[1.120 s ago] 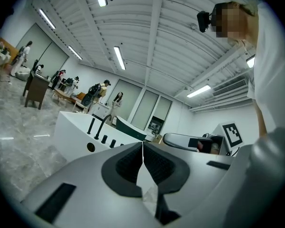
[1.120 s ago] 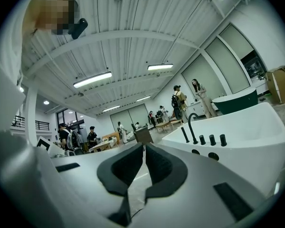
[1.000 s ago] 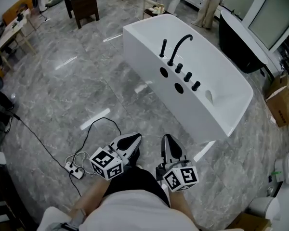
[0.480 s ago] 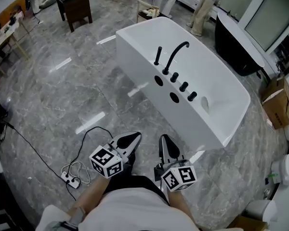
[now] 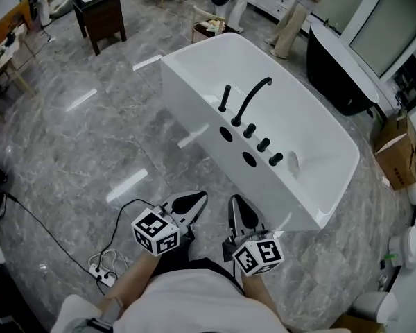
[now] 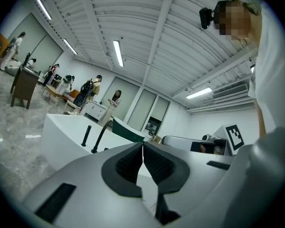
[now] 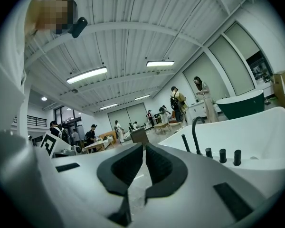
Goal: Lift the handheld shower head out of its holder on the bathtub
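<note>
Handheld shower head (image 5: 224,98) stands upright in its holder on the near rim of the white bathtub (image 5: 177,89), well ahead of both tongs. Nearest, the left tongs (image 5: 194,201) and right tongs (image 5: 240,207) sit side by side above the grey marble floor (image 5: 90,151). Each pair is pinched together on nothing. Just beside the shower head rise a curved black spout (image 5: 255,92) and a row of black knobs (image 5: 263,144). Farther off stands a dark cabinet (image 5: 100,16).

A white bathtub (image 5: 184,96) stands on the grey marble floor (image 5: 90,151). The black handheld shower head (image 5: 224,98) is upright in its holder on the near rim, just beside the curved black spout (image 5: 255,96) and a row of knobs (image 5: 263,144). The left tongs (image 5: 193,201) and right tongs (image 5: 238,205) point toward the tub side by side, short of its wall, with a power strip (image 5: 100,273) on the floor to their left.
</note>
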A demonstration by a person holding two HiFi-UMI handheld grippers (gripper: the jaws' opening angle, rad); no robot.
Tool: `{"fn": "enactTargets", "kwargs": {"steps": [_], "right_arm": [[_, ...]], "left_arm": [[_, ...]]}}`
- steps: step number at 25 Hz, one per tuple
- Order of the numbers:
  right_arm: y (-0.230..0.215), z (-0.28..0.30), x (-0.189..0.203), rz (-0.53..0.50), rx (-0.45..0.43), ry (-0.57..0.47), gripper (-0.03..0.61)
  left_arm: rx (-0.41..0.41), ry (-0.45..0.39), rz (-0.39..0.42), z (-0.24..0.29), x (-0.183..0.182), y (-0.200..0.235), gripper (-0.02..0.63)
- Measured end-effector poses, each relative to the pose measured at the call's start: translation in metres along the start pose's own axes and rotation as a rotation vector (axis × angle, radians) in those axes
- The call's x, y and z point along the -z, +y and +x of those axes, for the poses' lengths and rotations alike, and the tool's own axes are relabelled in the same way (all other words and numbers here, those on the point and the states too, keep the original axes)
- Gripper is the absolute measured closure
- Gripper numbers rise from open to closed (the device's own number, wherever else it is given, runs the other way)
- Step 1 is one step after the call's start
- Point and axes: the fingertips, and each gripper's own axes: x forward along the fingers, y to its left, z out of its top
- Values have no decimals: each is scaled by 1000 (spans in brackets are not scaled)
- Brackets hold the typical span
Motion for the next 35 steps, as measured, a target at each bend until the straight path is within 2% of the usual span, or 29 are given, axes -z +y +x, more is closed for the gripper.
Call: {"fn": "enactTargets", "kwargs": {"steps": [7,22,28,35], "right_arm": [[-19,37,-3,21,35,-1,560],[-45,125,-13,55,19,-29,560],[-48,140,-13,90,32,-23,560],[-46,145,-16,135,10,-27,560]], "left_arm": [[33,14,-10,25,-13,35,601],[99,64,2,65,-33,103,601],[97,70,-20,65,-35,117,601],[79,56,-65,60,-38,127,601]]}}
